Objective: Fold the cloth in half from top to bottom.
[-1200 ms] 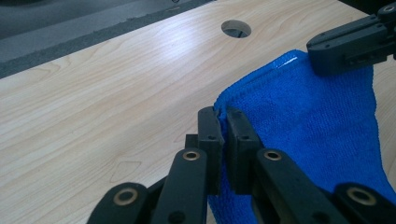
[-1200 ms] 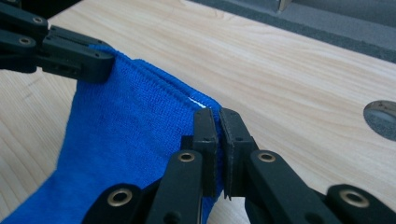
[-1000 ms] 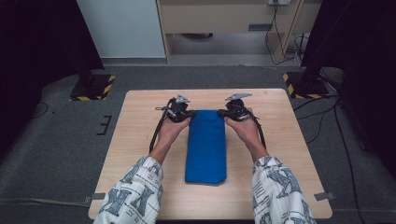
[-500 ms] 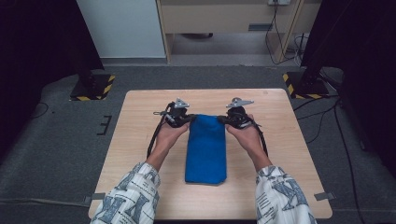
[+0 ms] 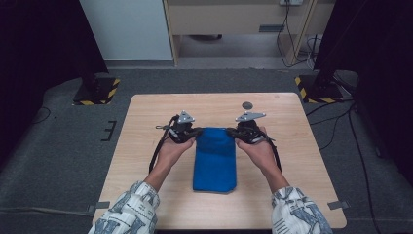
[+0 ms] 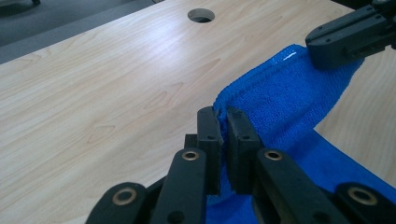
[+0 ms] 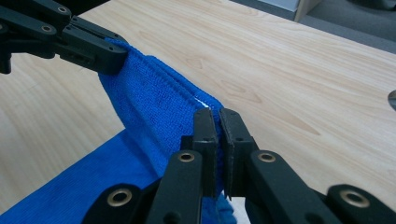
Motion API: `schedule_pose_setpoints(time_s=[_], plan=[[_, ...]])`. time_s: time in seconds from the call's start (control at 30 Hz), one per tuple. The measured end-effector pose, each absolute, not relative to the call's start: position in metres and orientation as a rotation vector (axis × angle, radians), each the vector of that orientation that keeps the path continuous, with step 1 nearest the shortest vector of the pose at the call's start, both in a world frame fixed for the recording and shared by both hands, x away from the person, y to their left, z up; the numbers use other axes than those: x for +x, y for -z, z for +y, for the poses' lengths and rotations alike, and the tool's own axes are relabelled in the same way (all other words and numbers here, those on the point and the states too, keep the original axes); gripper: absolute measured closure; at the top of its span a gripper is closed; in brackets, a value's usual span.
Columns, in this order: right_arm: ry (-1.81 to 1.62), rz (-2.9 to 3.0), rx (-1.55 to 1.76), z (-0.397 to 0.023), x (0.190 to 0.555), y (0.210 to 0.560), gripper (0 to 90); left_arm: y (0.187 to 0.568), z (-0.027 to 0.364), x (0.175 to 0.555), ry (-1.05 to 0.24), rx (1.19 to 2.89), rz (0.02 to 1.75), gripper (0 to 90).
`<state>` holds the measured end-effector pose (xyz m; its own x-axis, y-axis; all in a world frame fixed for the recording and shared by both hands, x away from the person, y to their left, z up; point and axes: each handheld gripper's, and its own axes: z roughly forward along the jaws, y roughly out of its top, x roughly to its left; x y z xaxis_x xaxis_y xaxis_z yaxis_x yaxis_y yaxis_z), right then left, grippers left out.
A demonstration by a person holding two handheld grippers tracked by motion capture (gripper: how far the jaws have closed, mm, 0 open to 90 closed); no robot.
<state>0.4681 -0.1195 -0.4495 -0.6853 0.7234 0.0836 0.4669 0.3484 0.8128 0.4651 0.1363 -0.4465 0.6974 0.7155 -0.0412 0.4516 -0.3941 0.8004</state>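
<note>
Blue cloth (image 5: 215, 158) held by its far corners at mid-table.

The cloth's long axis runs from the person's side toward the far edge of the wooden table (image 5: 146, 146) (near end flat, far end lifted). The left gripper (image 6: 223, 125) is clamped on one far corner, the right gripper (image 7: 217, 122) on the other, the hem between them.

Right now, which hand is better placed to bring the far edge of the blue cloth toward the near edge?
Neither alone. The left gripper and the right gripper are each shut on one far corner of the blue cloth, which is lifted there. Probably both must move together to keep the fold even.
</note>
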Motion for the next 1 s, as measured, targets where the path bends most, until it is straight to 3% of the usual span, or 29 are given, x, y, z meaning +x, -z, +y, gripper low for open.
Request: schedule_pose_setpoints(time_s=[1.0], plan=[[-1.303,2.372,1.001,-0.126,0.434,0.461,86.2,0.454,0.142,0.433,-0.326,2.053,0.873,85.0]])
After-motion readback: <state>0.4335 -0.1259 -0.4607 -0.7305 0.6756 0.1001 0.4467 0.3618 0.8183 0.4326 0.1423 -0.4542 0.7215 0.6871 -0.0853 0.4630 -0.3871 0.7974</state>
